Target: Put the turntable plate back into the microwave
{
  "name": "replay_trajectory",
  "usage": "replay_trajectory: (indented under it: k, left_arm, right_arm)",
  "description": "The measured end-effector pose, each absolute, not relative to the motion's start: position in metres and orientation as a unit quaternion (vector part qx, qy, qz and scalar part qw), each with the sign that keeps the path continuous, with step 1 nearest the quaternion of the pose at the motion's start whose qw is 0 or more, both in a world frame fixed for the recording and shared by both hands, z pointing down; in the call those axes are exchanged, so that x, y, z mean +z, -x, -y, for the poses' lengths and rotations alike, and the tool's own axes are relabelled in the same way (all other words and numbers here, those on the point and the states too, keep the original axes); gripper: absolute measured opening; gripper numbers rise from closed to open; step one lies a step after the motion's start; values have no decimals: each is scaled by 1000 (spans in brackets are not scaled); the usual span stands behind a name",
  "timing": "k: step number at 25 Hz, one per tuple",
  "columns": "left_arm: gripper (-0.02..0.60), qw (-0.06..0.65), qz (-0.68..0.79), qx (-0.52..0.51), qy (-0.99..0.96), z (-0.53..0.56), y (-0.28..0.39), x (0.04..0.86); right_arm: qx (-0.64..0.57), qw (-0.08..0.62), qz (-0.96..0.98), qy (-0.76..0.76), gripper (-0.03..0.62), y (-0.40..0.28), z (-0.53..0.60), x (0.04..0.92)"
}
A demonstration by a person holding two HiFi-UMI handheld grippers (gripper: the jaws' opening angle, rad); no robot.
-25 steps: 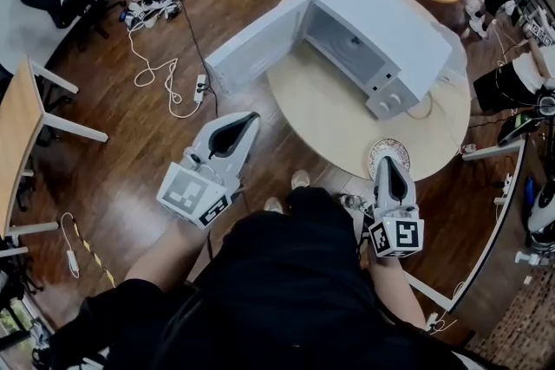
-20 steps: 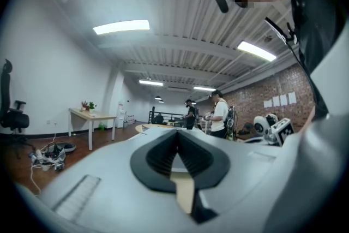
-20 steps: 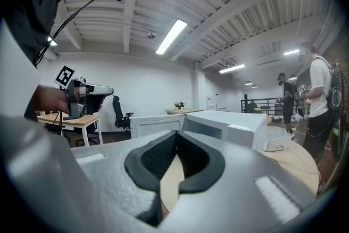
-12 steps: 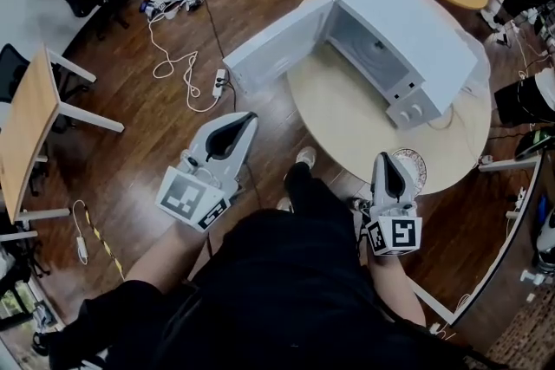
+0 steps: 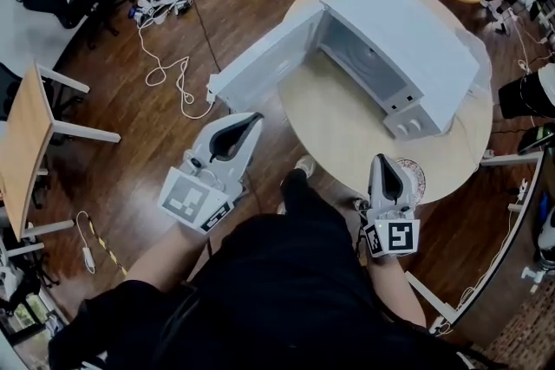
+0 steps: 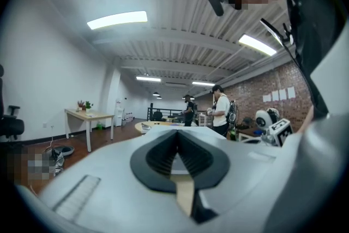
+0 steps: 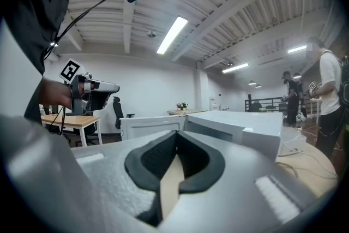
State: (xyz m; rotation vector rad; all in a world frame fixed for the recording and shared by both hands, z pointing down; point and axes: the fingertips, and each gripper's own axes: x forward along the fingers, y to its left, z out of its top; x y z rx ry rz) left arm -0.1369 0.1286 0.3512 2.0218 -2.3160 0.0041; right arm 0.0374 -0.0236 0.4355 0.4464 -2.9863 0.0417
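Microwave (image 5: 408,39) stands on the round table (image 5: 347,126). Its door (image 5: 260,65) is swung fully open to the left and the cavity faces me.

Turntable plate (image 5: 414,179) lies flat at the table's near edge, in front of the microwave's control-panel corner and outside the cavity.

Right gripper (image 5: 384,159): in the head view its tip overlaps the plate's left part, and the rest of the plate shows just to the right of it. I cannot tell from that view whether it touches the plate. In the right gripper view the right gripper (image 7: 175,136) has its jaws pressed together with nothing between them. The microwave (image 7: 240,123) is ahead and slightly right, with its door (image 7: 150,125) to the left.

Left gripper (image 5: 251,117): held off the table on the door side of the microwave, over the wooden floor (image 5: 130,152), well apart from the plate. In the left gripper view the left gripper (image 6: 175,133) also has its jaws closed and holds nothing.
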Motion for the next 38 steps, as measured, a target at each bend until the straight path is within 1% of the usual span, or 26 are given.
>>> replay_trajectory:
  k: [6, 21, 28, 38]
  left_arm:
    - [3, 59, 744, 3, -665, -99, 158, 363]
    - [5, 82, 699, 4, -711, 14, 206, 351]
    - [3, 78, 681, 11, -728, 50, 208, 346]
    - [4, 61, 646, 29, -760, 80, 189, 333]
  right_arm:
    - [20, 70, 988, -134, 2, -9, 35, 443]
    - [34, 64, 984, -165, 3, 42, 100, 444]
    - [25, 57, 981, -183, 3, 40, 119, 437]
    - [20, 44, 975, -217, 3, 20, 122, 430]
